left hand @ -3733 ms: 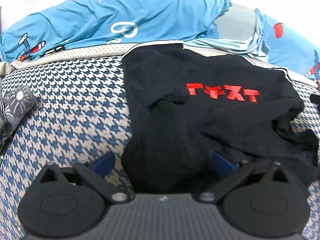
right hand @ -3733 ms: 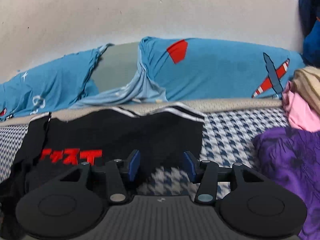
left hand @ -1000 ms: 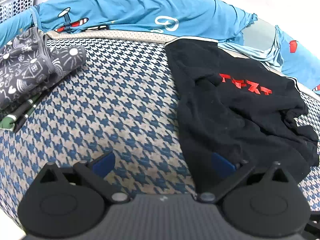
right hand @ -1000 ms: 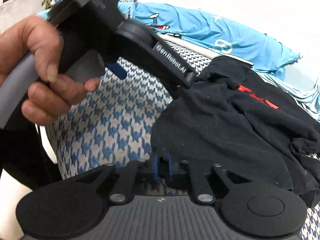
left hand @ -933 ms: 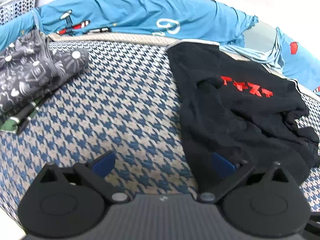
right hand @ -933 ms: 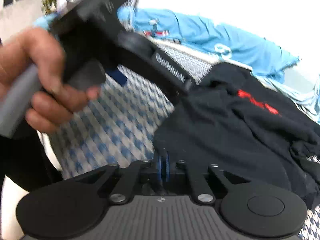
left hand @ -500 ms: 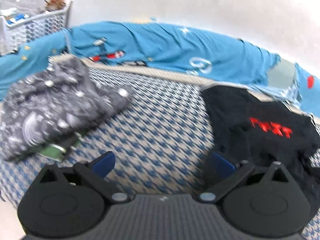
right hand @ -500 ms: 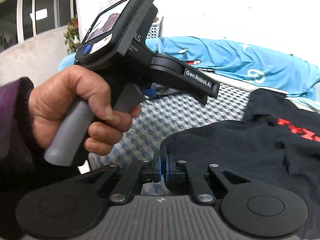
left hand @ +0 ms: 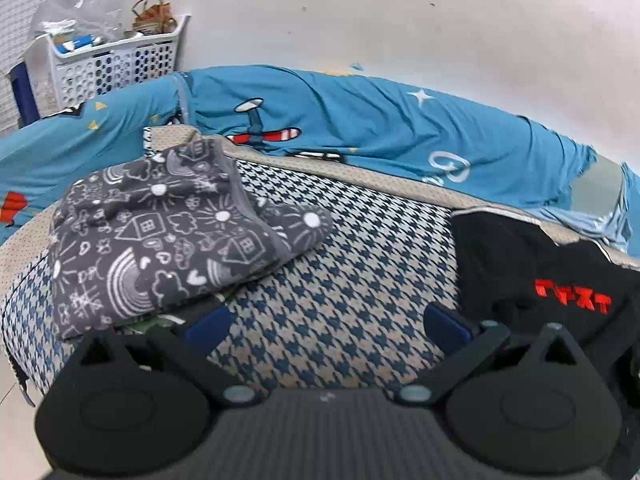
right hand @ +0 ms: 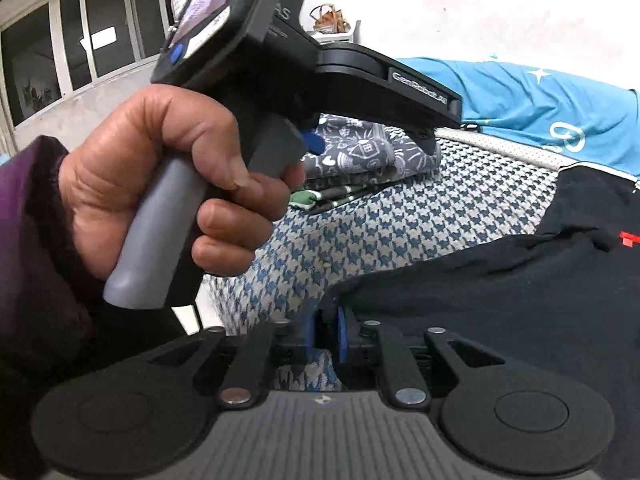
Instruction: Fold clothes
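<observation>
Black shirt (right hand: 500,288) lies rumpled at the bed's (left hand: 340,280) right edge; right tool (right hand: 326,334) is clenched, seemingly on its hem to lift. Left tool (left hand: 324,322) hovers released.

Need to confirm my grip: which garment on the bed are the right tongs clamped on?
The black T-shirt with red lettering; the right tongs pinch its near edge. The grey doodle-print garment lies folded, apart and untouched.
</observation>
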A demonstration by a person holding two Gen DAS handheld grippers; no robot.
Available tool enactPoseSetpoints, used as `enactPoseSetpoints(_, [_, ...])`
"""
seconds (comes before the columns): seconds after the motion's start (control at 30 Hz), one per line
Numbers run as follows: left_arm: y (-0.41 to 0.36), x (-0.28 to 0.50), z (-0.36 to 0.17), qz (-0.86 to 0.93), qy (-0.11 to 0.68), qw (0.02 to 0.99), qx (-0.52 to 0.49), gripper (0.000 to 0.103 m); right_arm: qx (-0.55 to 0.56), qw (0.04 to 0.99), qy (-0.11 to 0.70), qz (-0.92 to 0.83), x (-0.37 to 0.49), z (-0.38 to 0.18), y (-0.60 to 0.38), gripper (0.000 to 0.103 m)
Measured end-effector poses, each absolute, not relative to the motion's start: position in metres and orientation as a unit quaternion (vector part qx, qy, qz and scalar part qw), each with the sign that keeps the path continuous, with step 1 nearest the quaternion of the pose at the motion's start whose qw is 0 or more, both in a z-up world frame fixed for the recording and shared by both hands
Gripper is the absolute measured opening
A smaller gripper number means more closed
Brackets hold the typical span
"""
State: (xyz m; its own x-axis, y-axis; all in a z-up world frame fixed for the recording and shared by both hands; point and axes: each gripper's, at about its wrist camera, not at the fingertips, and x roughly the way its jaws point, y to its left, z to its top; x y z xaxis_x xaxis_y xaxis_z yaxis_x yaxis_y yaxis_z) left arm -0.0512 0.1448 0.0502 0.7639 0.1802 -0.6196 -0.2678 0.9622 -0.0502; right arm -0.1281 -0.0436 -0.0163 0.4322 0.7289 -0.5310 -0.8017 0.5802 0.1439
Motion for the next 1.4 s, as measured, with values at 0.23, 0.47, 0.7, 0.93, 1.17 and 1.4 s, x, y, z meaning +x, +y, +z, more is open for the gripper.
enactPoseSetpoints(0.23, [0.119,-0.048,0.041,0.092,0.336,0.936,-0.044,0.103,-0.065,0.853,0.278,0.438,-0.128,-0.008,-0.066,0.024])
enactPoseSetpoints(0.47, [0.08,-0.046,0.027,0.042,0.357,0.933,-0.013,0.103,-0.08,0.879,0.275,0.382,-0.127,-0.006,-0.102,0.024])
enactPoseSetpoints(0.7, [0.043,-0.046,0.012,-0.005,0.374,0.927,0.018,0.103,-0.086,0.903,0.273,0.319,-0.128,-0.003,-0.148,0.025])
enactPoseSetpoints(0.93, [0.026,-0.044,0.0,-0.018,0.394,0.919,0.028,0.103,-0.091,0.921,0.275,0.262,-0.128,-0.002,-0.19,0.03])
enactPoseSetpoints(1.17, [0.018,-0.04,-0.009,-0.024,0.411,0.911,0.022,0.103,-0.07,0.939,0.278,0.188,-0.125,-0.004,-0.241,0.031])
enactPoseSetpoints(1.4, [0.01,-0.034,-0.018,-0.024,0.424,0.905,0.02,0.103,-0.029,0.952,0.286,0.107,-0.114,-0.011,-0.289,0.031])
